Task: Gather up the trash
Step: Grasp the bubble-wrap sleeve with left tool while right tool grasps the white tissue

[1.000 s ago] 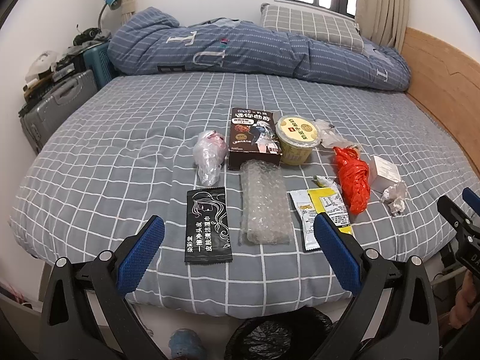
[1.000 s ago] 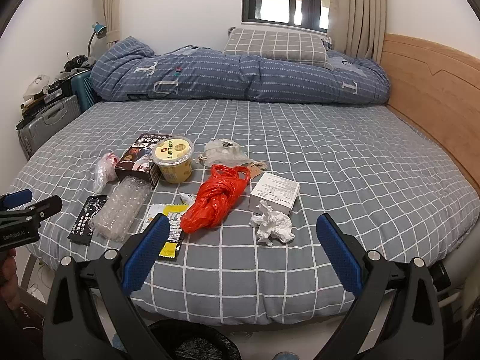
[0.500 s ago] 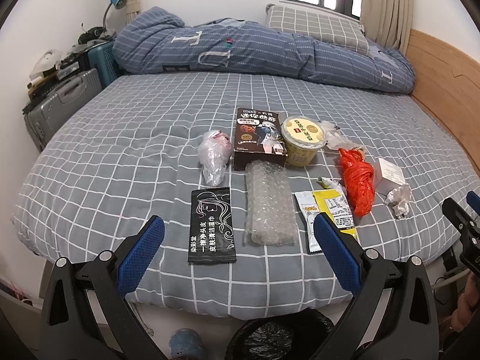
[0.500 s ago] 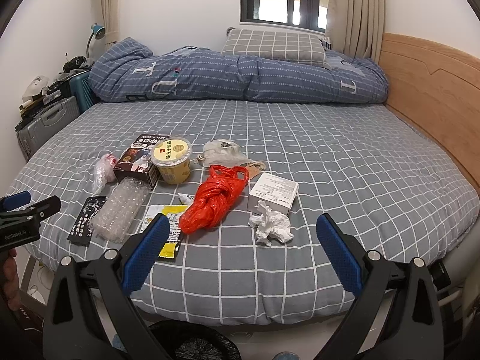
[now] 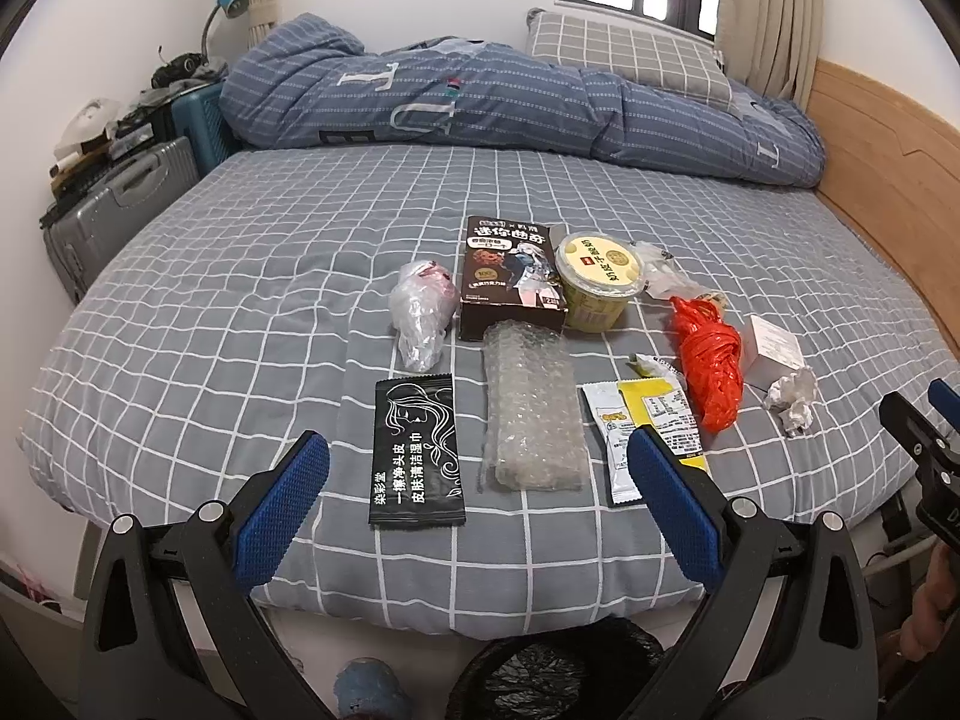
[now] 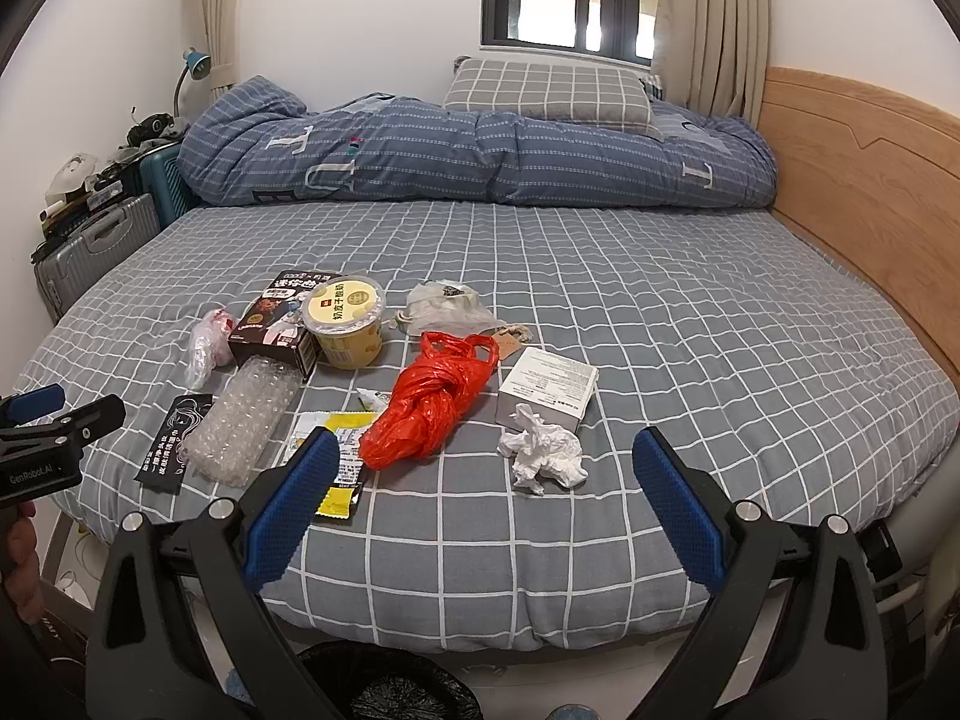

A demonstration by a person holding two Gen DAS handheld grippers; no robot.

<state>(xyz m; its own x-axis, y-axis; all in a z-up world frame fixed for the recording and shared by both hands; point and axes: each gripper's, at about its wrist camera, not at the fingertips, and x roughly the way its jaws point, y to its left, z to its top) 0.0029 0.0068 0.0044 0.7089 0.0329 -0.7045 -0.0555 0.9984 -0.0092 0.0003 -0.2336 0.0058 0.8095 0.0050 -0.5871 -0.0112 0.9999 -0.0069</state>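
Orange-red crumpled plastic bag [image 6: 433, 399] is lying knotted near the front edge of the grey checked bed [image 6: 690, 324], the landmark for the rest: a crumpled white tissue [image 6: 545, 450] and small white carton [image 6: 549, 383] are sitting just right of it, a yellow lidded cup [image 6: 347, 321] and dark printed snack box [image 5: 510, 276] behind-left, a clear bubble-wrap roll [image 5: 531, 405] and black sachet [image 5: 417, 450] further left. Over the last second both views have been drifting slightly closer, nothing lifted. The left claw [image 5: 480, 504] and right claw [image 6: 477, 504] are gaping wide, holding nothing, so collecting is only starting. A black-lined bin [image 6: 384, 687] is waiting below.
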